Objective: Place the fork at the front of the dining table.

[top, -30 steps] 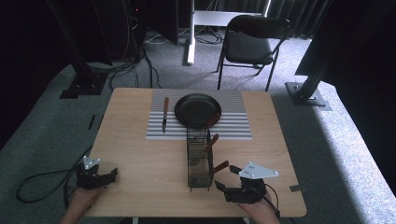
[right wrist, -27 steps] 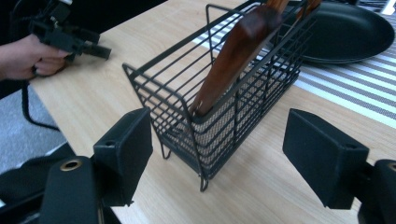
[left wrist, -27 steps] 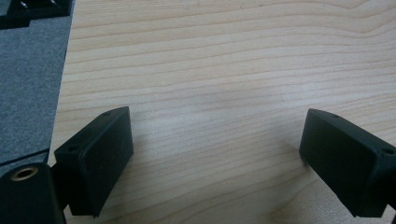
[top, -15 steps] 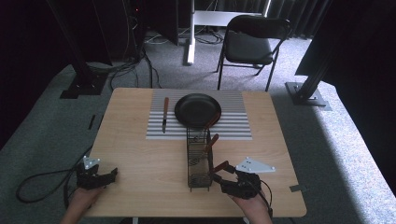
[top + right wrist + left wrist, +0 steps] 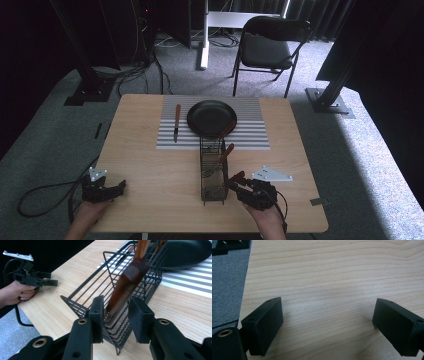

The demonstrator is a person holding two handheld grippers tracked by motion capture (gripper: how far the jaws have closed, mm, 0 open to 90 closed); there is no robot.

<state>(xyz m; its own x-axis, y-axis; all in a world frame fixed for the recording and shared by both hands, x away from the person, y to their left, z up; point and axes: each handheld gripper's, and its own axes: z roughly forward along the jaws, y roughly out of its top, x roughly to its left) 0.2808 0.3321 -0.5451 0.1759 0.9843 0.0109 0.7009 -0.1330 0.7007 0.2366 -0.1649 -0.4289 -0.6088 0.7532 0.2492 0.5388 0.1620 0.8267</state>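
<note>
A black wire basket (image 5: pixel 212 172) (image 5: pixel 100 290) stands at the table's front middle, with wooden-handled utensils leaning out of it. One dark red-brown handle (image 5: pixel 237 175) (image 5: pixel 125 282) pokes out toward my right gripper (image 5: pixel 235 182) (image 5: pixel 116 312). The jaws have closed in on either side of it, and the handle looks blurred. A second handle (image 5: pixel 227 130) leans toward the black pan (image 5: pixel 211 117) (image 5: pixel 190 252). My left gripper (image 5: pixel 120 186) (image 5: pixel 327 322) (image 5: pixel 51 282) rests wide open at the front left over bare wood, with nothing between its jaws.
The pan and a wooden-handled knife (image 5: pixel 176 121) lie on a striped mat (image 5: pixel 250 135) at the back of the table. A folding chair (image 5: pixel 267 45) stands beyond the far edge. A cable (image 5: pixel 40 192) trails off the left side.
My right gripper has moved left and forward to the basket and narrowed its jaws around the red-brown handle. The left gripper has stayed put.
</note>
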